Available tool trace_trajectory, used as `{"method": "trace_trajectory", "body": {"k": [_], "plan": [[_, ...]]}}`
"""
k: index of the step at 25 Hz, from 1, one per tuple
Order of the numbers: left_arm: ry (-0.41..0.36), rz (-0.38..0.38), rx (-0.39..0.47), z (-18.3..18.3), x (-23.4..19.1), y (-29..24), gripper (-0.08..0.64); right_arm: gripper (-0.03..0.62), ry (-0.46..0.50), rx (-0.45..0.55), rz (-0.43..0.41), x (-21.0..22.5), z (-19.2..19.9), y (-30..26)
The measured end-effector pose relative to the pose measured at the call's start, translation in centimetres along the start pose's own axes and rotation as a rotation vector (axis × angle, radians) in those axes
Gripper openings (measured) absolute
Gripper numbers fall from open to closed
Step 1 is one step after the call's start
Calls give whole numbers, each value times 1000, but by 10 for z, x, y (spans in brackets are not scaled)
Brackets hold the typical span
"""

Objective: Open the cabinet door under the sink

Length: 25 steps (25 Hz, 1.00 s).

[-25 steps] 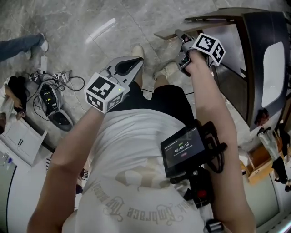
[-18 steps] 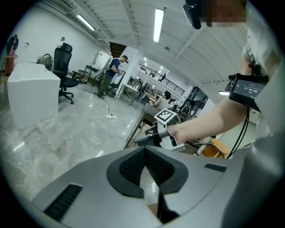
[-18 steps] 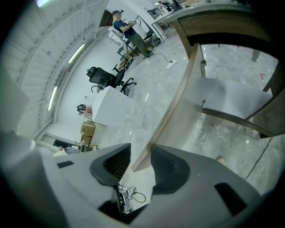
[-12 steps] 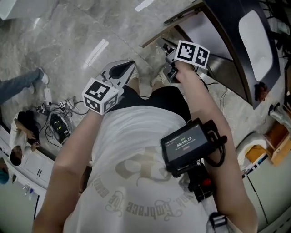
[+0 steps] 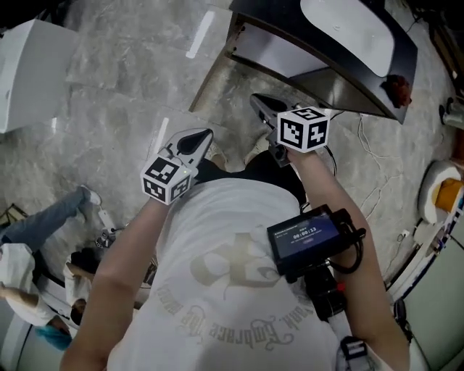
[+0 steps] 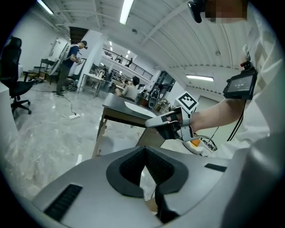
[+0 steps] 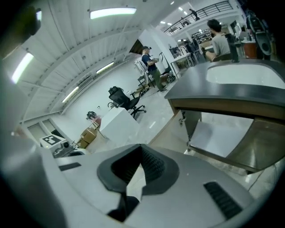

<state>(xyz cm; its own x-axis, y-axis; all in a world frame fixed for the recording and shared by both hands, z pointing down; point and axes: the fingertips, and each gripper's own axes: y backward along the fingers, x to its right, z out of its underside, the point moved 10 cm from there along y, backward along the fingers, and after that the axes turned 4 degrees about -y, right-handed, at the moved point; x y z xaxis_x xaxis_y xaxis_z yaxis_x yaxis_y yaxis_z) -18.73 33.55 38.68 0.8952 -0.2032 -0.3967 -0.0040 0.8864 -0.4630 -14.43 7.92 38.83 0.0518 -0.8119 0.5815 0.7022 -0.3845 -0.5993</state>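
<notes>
The sink cabinet has a dark countertop point(image 5: 391, 54) with a white basin point(image 5: 348, 22). Its wooden door point(image 5: 210, 76) stands swung open to the left, showing the pale inside point(image 5: 272, 51). My right gripper point(image 5: 255, 100) hangs in front of the opening, apart from the door, shut with nothing between its jaws. My left gripper point(image 5: 205, 134) is lower left of it over the floor, shut and empty as well. The right gripper view shows the counter point(image 7: 222, 91), the open door point(image 7: 171, 127) and its own jaws point(image 7: 140, 147) together. The left gripper view shows its jaws point(image 6: 143, 149) together, with the right gripper point(image 6: 167, 122) beyond.
A white box point(image 5: 29, 65) stands on the marble floor at upper left. Cables point(image 5: 370, 167) trail on the floor right of the cabinet, near a white bowl with something orange point(image 5: 442, 192). People stand at lower left point(image 5: 43, 232). An office chair point(image 7: 122, 100) is farther off.
My right gripper has left the door's edge, risen and drawn back, and its jaws have come together. My left gripper has lifted too. The head view now takes in the whole cabinet.
</notes>
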Motion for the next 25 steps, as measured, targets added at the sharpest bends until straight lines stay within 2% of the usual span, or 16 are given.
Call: {"method": "trace_trajectory", "body": {"k": [5,11,14,17,21,25], "plan": [[-81,72,-59,-22,43,-48,9,14,-28,120,44,43,24,81],[-135,69,-97,-54,73,-96,9,14,-59,186,102,86,49,151],[-159,65,-99,-71,88,-122,9,14,-100,236,110,109,57,182],[-225,61,-119,-90,107,-153,9,14,-132,294,102,134,61,211],[-283,102,-172,-105,136,-191,9,14,-169,366,95,158,77,247],[-291,131,-187,-109,161,-229,9,14,-220,417,116,184,94,276]]}}
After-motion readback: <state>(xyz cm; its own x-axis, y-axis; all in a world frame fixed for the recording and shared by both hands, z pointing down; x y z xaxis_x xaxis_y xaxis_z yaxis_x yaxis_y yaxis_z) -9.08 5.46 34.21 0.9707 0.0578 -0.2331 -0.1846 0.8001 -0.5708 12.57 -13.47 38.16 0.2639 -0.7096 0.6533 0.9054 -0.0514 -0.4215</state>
